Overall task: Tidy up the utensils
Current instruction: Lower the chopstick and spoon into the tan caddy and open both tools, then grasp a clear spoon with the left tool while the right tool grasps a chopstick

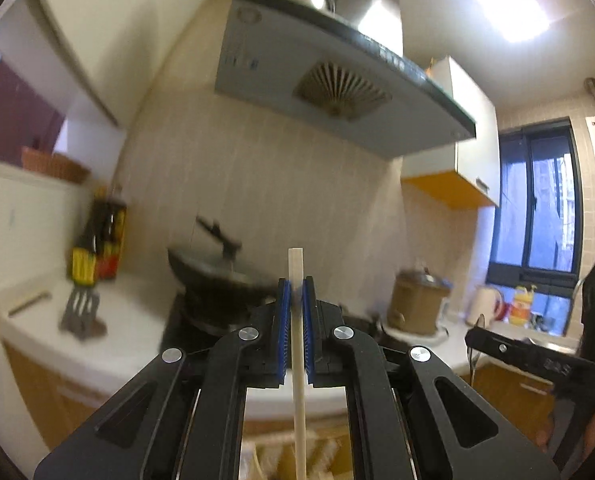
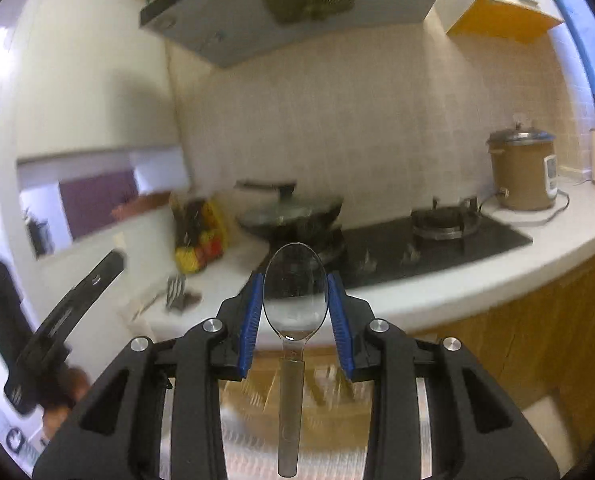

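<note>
- Left gripper (image 1: 296, 292): blue pads pressed together on a pale wooden chopstick (image 1: 297, 344), which stands upright between them, its square end rising above the fingertips toward 12 o'clock and its shaft running down toward 6 o'clock.
- Right gripper (image 2: 296, 292): partly spread, its blue pads pinching the bowl of a clear plastic spoon (image 2: 294, 292) by its two edges; the bowl points to 12 o'clock, the handle hangs to 6 o'clock.
- White desk (image 1: 137, 320): a slotted spatula (image 1: 82, 314) lies at 9 o'clock in the left view, just in front of the sauce bottles (image 1: 99, 248).
- Covered wok (image 2: 291, 216): on the black hob (image 2: 437, 244), directly beyond the spoon.
- Brown electric cooker (image 2: 523, 168): at 2 o'clock in the right view, on the desk beside the hob.
- Range hood (image 1: 337, 80): overhead at 12 o'clock.
</note>
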{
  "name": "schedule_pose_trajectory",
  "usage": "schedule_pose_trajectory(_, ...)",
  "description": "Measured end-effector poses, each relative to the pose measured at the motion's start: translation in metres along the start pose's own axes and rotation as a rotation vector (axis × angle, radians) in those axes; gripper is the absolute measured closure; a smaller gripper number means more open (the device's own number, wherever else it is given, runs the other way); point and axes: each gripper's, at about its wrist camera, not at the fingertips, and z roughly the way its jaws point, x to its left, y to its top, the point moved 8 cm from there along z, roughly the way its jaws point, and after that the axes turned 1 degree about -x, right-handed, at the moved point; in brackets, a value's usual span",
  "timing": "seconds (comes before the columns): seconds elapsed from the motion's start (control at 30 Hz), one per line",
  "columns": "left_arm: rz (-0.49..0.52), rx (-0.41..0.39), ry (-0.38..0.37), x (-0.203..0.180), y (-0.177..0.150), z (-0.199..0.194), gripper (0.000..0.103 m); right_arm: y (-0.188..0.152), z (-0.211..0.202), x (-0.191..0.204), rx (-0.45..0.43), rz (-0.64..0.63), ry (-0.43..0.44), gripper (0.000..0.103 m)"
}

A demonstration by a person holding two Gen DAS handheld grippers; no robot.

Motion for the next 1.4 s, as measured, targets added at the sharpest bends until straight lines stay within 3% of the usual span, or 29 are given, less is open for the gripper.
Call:
schedule_pose_trajectory(0.1,-0.031,-0.043,-0.002,0.007,0.005,0.015,0.099,0.016,0.019,-0.019,-0.043,0.028,-0.018,0.073)
schedule_pose_trajectory(0.2,-0.067,-0.034,0.0,0.017,-0.004,0.036,0.098,0.015,0.041,-0.039,-0.054,0.041,-0.057,0.073)
schedule_pose_trajectory(0.43,-0.116,0.03,0.016,0.039,-0.05,0.065,0.098,-0.027,0.072,-0.068,-0.018,0.034,-0.131,0.073)
schedule_pose_trajectory(0.6,-0.121,0.081,0.036,0.049,-0.079,0.075,0.098,-0.05,0.075,-0.067,-0.016,-0.019,-0.154,0.073)
schedule_pose_trajectory(0.83,-0.078,0.101,0.026,0.043,-0.093,0.059,0.098,-0.064,0.062,-0.043,-0.048,-0.151,-0.157,0.073)
schedule_pose_trajectory(1.1,-0.034,0.156,-0.032,0.027,-0.09,0.029,0.095,-0.073,0.026,-0.031,-0.004,-0.172,-0.13,0.068)
schedule_pose_trajectory(1.17,-0.029,0.175,-0.046,0.024,-0.088,0.022,0.085,-0.076,0.018,-0.028,0.017,-0.18,-0.129,0.057)
schedule_pose_trajectory(1.3,-0.014,0.186,-0.04,0.022,-0.077,-0.005,0.082,-0.079,-0.01,-0.023,0.044,-0.186,-0.137,0.056)
schedule_pose_trajectory(1.4,-0.017,0.204,-0.033,0.02,-0.072,-0.03,0.075,-0.085,-0.038,-0.019,0.072,-0.188,-0.153,0.056)
